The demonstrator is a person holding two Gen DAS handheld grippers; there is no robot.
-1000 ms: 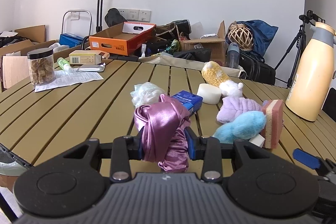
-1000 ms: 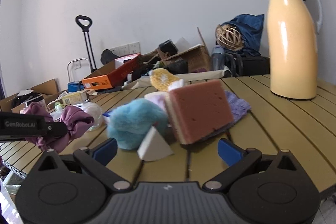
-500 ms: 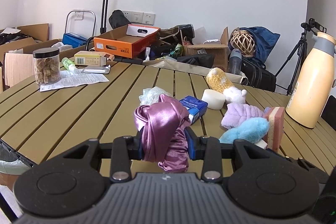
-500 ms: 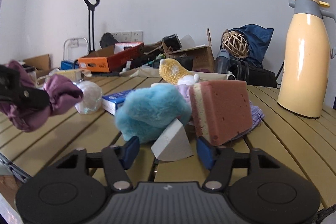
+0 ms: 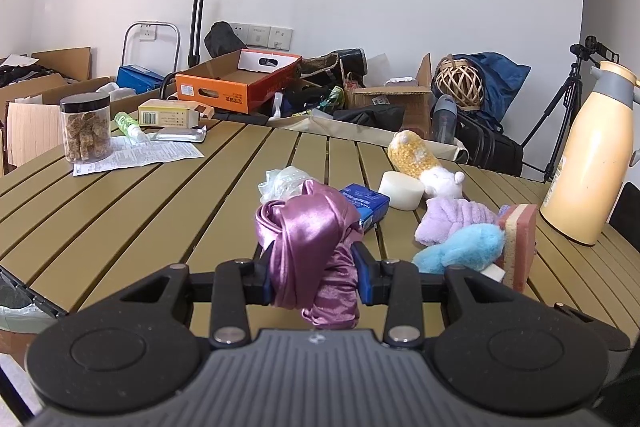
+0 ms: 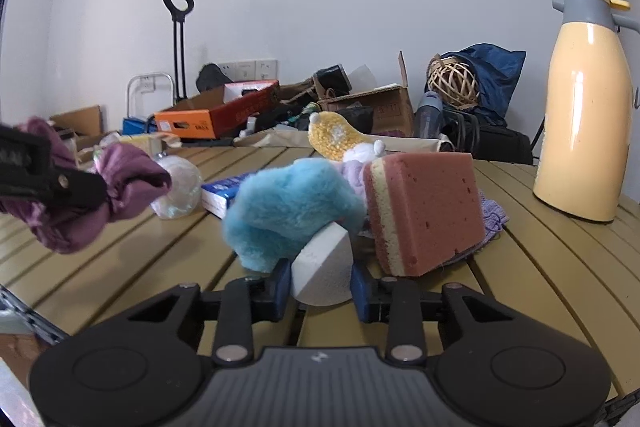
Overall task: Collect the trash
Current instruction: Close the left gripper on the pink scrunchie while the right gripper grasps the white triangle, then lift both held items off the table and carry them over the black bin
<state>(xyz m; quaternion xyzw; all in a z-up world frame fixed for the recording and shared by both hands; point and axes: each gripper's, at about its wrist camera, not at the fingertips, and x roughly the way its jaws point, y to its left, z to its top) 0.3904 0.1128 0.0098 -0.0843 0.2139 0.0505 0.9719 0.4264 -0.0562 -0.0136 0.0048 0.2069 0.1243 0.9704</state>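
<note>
Both claws clamped: L (image 5: pixel 314 281) w/ purple cloth (image 5: pixel 310 239), R (image 6: pixel 320 287) closing on foam wedge (image 6: pixel 322 269).

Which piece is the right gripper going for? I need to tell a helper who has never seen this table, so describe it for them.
Start at the tall cream thermos on the slatted table and come towards the pink-and-yellow sponge standing on edge. Between it and the fluffy blue ball lies the white foam chunk, with the right gripper having just closed on it. It alone is hard-edged, plain white and wedge-shaped.
</note>
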